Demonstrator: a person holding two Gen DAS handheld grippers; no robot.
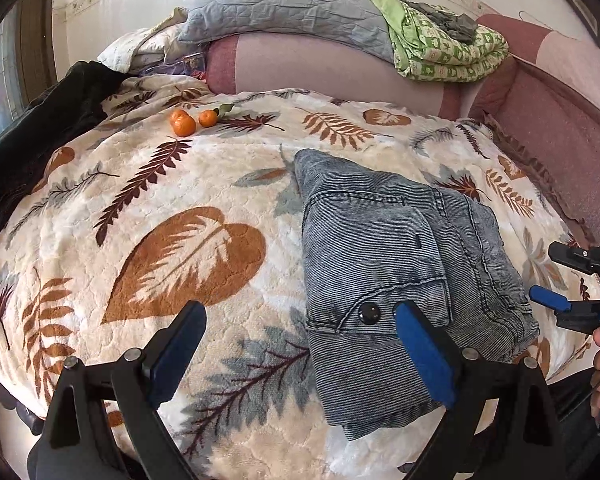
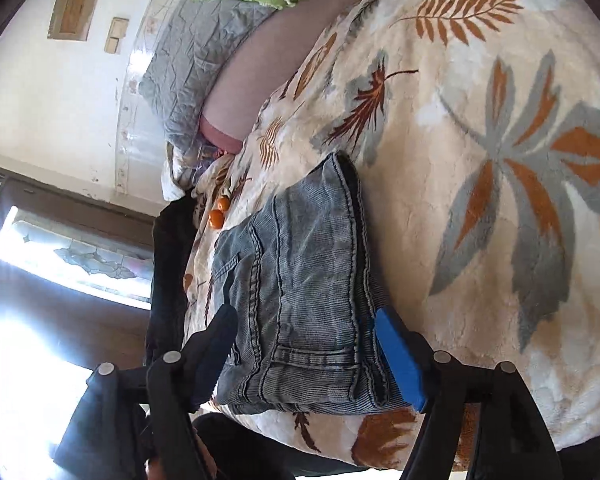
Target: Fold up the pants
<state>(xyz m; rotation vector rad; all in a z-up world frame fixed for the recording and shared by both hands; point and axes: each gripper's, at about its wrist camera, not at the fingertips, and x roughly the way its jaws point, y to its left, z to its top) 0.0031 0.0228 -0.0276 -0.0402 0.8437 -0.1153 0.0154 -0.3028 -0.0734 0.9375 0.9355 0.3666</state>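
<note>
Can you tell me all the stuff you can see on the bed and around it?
folded blue-grey denim pants: one, blue-grey, on the blanket near the front edge
cream plush blanket with leaf print: one, cream with brown and grey leaves, covering the bed
small orange tangerines: three, orange, far side of the blanket
black garment: one, black, left edge of the bed
grey quilted pillow: one, grey, on the pink bolster at the back
green patterned quilt: one, green and white, folded at the back right
left hand-held gripper: one, black with blue pads, open, over the pants' near edge
right hand-held gripper: one, black with blue pads, open around the pants
</note>
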